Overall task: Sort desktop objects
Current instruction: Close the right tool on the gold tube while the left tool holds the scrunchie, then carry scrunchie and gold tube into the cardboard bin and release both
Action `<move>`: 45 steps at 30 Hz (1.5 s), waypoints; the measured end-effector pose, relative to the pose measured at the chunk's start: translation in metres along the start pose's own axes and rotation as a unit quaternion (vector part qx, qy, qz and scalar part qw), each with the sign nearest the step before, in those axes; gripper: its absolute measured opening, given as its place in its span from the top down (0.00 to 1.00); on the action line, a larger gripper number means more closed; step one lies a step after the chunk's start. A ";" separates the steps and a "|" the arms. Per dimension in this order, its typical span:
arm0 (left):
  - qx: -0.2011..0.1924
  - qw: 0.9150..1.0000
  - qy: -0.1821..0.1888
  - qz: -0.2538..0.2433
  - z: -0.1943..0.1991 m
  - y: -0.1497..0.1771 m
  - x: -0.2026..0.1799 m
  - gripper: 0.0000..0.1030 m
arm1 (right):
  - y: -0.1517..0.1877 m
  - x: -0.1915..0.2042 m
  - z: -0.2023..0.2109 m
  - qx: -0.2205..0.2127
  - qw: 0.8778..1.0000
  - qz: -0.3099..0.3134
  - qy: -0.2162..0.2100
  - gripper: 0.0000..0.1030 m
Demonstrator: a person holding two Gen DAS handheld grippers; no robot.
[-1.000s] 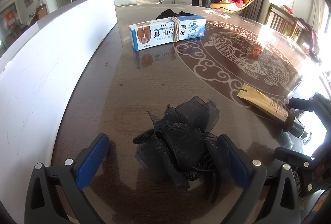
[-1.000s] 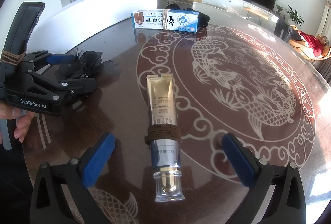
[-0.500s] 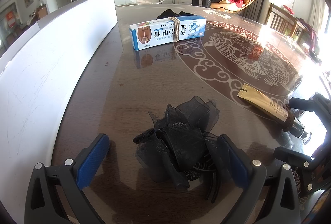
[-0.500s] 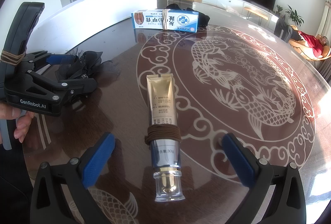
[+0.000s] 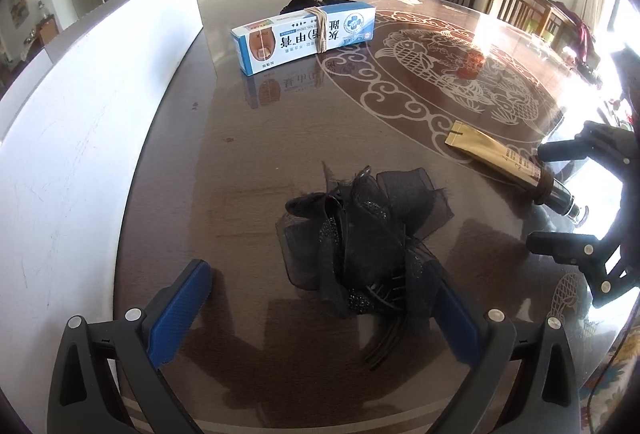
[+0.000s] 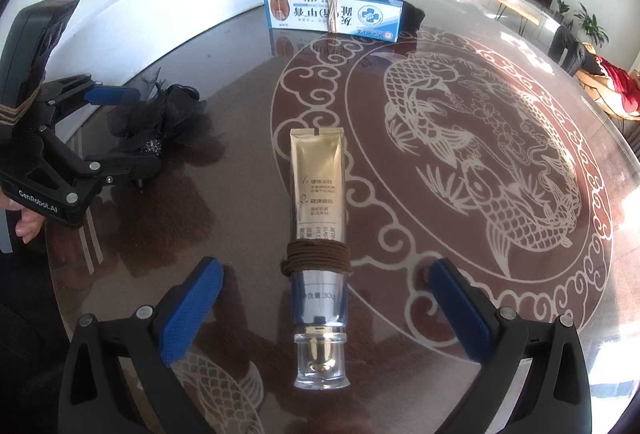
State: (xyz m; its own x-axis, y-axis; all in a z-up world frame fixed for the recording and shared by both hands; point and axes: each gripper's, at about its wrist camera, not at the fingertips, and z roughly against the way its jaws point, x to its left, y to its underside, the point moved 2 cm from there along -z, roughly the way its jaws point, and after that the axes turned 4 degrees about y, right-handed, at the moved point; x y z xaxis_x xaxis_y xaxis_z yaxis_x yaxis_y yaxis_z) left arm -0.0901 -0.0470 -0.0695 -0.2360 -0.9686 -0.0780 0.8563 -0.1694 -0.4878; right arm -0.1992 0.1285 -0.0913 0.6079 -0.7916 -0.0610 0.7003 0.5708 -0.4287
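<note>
On the glass-topped table (image 6: 400, 201), marked with a pale fish pattern, three items are laid out. A black bow (image 5: 360, 234) of gauzy ribbon with glittery parts is seen near the left side, between the blue pads of the left gripper (image 5: 324, 308). The left fingers are spread wide; the bow's lower end lies just against the right pad (image 5: 456, 318), while the left pad (image 5: 180, 310) stands apart from it. Whether that pad actually touches the bow cannot be told.

A gold tube (image 6: 318, 201) is laid lengthwise in front of the right gripper (image 6: 324, 310), its clear cap (image 6: 322, 364) toward the camera and its crimped end pointing away. A brown cord (image 6: 318, 256) is wound around the tube at its lower part. The right fingers are held wide, one pad (image 6: 188, 310) on each side of the tube's cap end, neither touching it.

A blue-and-white box (image 6: 334, 15) is set farther back on the table, well apart from both grippers, with a tan band around its middle. Something dark is partly hidden behind it. A white panel (image 5: 80, 121) is stood along the table's left edge.

In the right wrist view the left gripper (image 6: 120, 129) is seen from the side, fingers either side of the bow (image 6: 160, 117).
</note>
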 end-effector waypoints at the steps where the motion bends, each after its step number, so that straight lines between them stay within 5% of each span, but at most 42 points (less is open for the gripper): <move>1: 0.001 1.000 0.007 0.003 0.000 -0.001 -0.002 0.00 | -0.006 0.000 0.000 0.015 1.000 0.010 -0.006 0.17; 3: -0.002 1.000 0.012 -0.004 -0.003 -0.004 -0.011 0.00 | -0.015 0.003 0.001 0.039 0.999 0.032 -0.019 0.33; 5: -0.020 0.999 -0.004 -0.027 -0.002 -0.006 -0.024 0.17 | -0.023 0.005 0.002 0.059 0.997 0.050 -0.017 0.69; 6: -0.034 0.999 0.005 -0.032 0.001 -0.006 -0.029 0.49 | -0.025 0.005 0.003 0.066 0.996 0.051 -0.012 0.72; 7: -0.033 0.999 0.003 -0.032 0.003 -0.006 -0.033 0.60 | -0.025 0.004 0.003 0.074 0.996 0.050 -0.008 0.72; 17: -0.106 0.992 0.050 0.040 0.086 -0.004 -0.011 0.60 | -0.010 -0.050 0.049 0.015 0.988 -0.118 -0.098 0.72; 23: -0.154 0.985 0.015 0.075 0.157 -0.023 0.056 0.60 | -0.065 -0.041 0.096 -0.054 0.975 -0.158 -0.144 0.72; 30: -0.131 0.973 -0.087 0.171 0.183 -0.025 0.202 0.60 | -0.192 0.059 0.120 -0.137 0.963 -0.107 -0.207 0.72; 35: -0.069 0.968 -0.128 0.206 0.157 -0.010 0.271 0.60 | -0.258 0.169 0.091 -0.134 0.961 -0.046 -0.236 0.72; 38: -0.019 0.966 -0.126 0.226 0.130 0.000 0.294 0.58 | -0.277 0.227 0.056 -0.110 0.966 -0.015 -0.232 0.72; 41: 0.024 0.955 -0.154 0.251 0.114 0.013 0.309 0.39 | -0.283 0.266 0.019 -0.067 0.971 -0.001 -0.230 0.68; 45: -0.017 0.952 -0.166 0.256 0.134 0.026 0.302 0.29 | -0.268 0.276 0.007 -0.055 0.965 -0.021 -0.254 0.57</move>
State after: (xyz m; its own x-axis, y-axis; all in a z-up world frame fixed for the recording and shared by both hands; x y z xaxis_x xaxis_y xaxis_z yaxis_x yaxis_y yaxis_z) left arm -0.0778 -0.3678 0.0105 0.3710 -0.9279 -0.0367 0.8040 0.3407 -0.4874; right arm -0.2167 -0.2418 0.0134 0.7045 -0.5887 0.3963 0.7013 0.4917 -0.5162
